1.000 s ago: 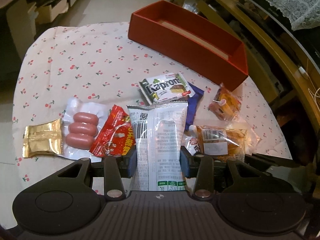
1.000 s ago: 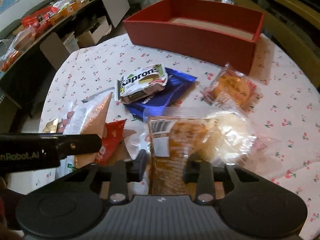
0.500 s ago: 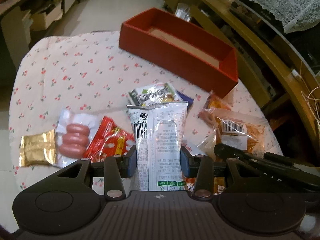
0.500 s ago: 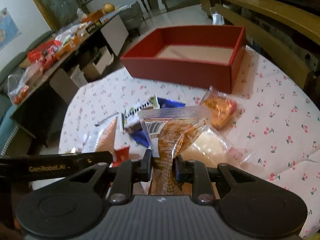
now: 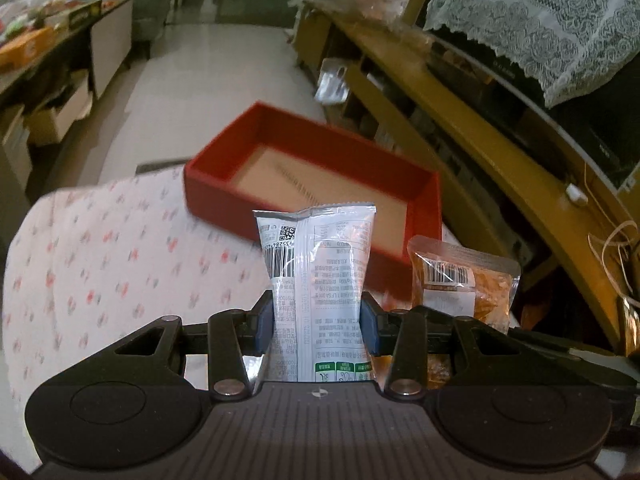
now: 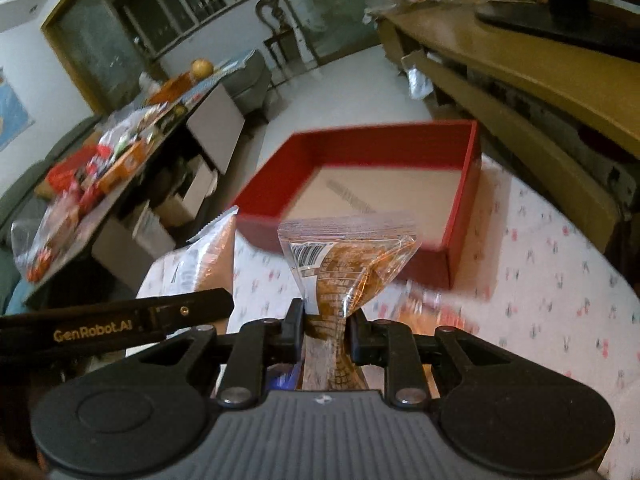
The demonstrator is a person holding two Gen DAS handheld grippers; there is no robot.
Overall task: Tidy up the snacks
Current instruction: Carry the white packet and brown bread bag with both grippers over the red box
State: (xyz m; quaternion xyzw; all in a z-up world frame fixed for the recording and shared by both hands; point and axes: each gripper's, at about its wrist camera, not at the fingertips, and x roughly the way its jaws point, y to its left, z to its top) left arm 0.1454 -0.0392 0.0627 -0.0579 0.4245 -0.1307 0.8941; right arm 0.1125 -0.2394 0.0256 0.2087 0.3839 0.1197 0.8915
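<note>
My left gripper [image 5: 317, 322] is shut on a silver-white snack packet [image 5: 316, 264] that stands upright between its pads, lifted off the table. My right gripper [image 6: 326, 330] is shut on a clear bag of brown snacks [image 6: 340, 268], pinched at its narrow waist and also lifted. The red box [image 5: 320, 188], open on top and with only its cardboard floor showing inside, lies just beyond both packets on the cherry-print tablecloth [image 5: 112, 264]. In the right wrist view the red box [image 6: 360, 148] is straight ahead, and the silver-white packet [image 6: 200, 256] and the left gripper's arm show at the left.
A wooden shelf unit [image 5: 500, 148] runs along the right of the table, with a lace cloth [image 5: 560, 20] above it. A cluttered side table [image 6: 100, 176] with snacks stands at the left. Other snacks on the table are mostly hidden under the grippers.
Both grippers have risen and moved toward the red box, each carrying its packet. The snacks left on the table have dropped out of sight. The right gripper's pinch on the bag narrowed early on.
</note>
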